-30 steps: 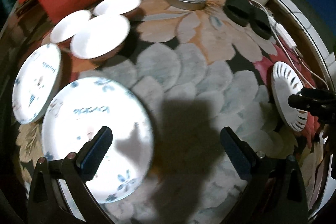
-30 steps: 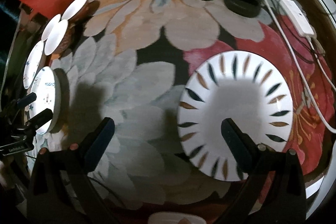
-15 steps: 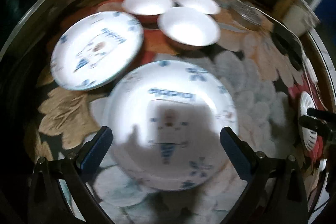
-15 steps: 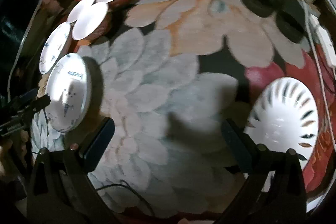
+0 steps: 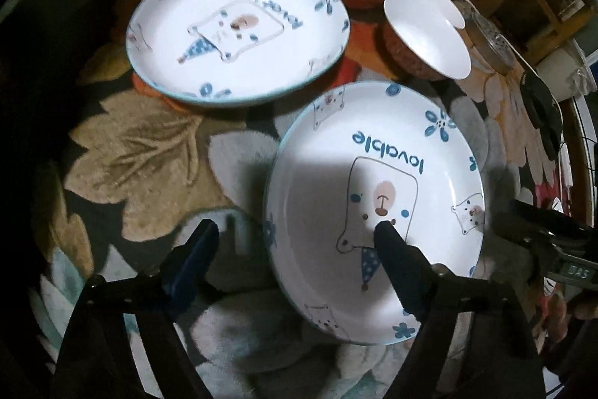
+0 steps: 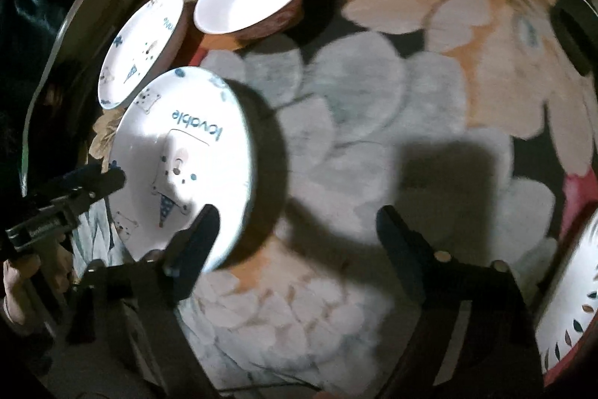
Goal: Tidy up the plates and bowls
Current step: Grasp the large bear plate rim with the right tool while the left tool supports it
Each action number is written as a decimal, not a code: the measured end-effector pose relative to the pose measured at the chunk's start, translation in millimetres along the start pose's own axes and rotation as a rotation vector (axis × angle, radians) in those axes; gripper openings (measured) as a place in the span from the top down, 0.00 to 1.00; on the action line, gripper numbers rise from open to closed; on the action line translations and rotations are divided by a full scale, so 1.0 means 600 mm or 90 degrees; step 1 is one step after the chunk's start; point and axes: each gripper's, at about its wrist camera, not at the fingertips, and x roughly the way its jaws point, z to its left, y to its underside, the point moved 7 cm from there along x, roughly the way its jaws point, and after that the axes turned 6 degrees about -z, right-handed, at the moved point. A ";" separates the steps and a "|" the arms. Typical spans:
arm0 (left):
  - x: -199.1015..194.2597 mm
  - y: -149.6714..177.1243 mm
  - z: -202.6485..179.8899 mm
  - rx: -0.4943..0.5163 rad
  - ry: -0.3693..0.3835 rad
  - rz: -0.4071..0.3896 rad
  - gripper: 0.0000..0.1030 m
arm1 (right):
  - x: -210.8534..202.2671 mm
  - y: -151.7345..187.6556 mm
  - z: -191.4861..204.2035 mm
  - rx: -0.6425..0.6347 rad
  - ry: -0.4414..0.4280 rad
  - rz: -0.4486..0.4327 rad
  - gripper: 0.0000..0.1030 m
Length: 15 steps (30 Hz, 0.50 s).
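Now, left wrist view: left gripper (image 5: 295, 242) jaws closing, straddling the left rim of the near bear plate (image 5: 396, 144), one finger over its well, pads not pressing. Second bear plate (image 5: 239, 32) lies just beyond it; three white bowls (image 5: 426, 32) cluster past both, all on the floral rug (image 5: 149, 152).

Right wrist view: right gripper (image 6: 295, 234) jaws closing over bare rug (image 6: 373, 107), nothing between them. Near bear plate (image 6: 187, 144) sits just left of its left finger; leaf-pattern plate (image 6: 572, 294) far right.
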 end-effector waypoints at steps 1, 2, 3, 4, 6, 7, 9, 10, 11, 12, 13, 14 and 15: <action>0.005 0.002 -0.001 -0.001 0.006 0.004 0.21 | 0.008 -0.002 0.005 0.000 -0.003 0.006 0.31; 0.009 0.003 -0.003 -0.002 0.012 0.008 0.27 | 0.014 -0.003 0.009 -0.001 -0.005 0.010 0.36; 0.014 0.003 -0.005 -0.002 0.019 0.013 0.43 | 0.018 -0.004 0.012 -0.004 -0.006 0.012 0.40; 0.020 0.003 -0.009 0.003 0.025 0.023 0.51 | 0.022 -0.005 0.016 -0.009 -0.006 0.014 0.42; 0.028 0.003 -0.012 0.014 0.025 0.030 0.57 | 0.030 -0.006 0.024 -0.026 -0.006 0.019 0.55; 0.030 0.001 -0.014 0.016 0.026 0.029 0.57 | 0.034 -0.006 0.026 -0.032 -0.006 0.023 0.60; 0.035 0.000 -0.012 0.017 0.028 0.028 0.62 | 0.040 -0.006 0.028 -0.038 -0.005 0.029 0.74; 0.037 0.000 -0.010 0.019 0.024 0.029 0.66 | 0.042 -0.005 0.029 -0.039 -0.006 0.031 0.77; 0.039 -0.001 -0.008 0.020 0.026 0.030 0.68 | 0.045 -0.005 0.031 -0.041 -0.004 0.034 0.82; 0.040 -0.002 -0.008 0.017 0.032 0.032 0.68 | 0.048 -0.004 0.033 -0.043 -0.004 0.036 0.82; 0.040 -0.003 -0.007 0.013 0.039 0.036 0.69 | 0.052 -0.003 0.035 -0.045 -0.005 0.041 0.82; 0.041 -0.004 -0.008 0.014 0.041 0.039 0.69 | 0.057 -0.001 0.038 -0.047 -0.010 0.050 0.82; 0.041 -0.004 -0.008 0.017 0.042 0.041 0.70 | 0.058 0.000 0.041 -0.051 -0.010 0.051 0.83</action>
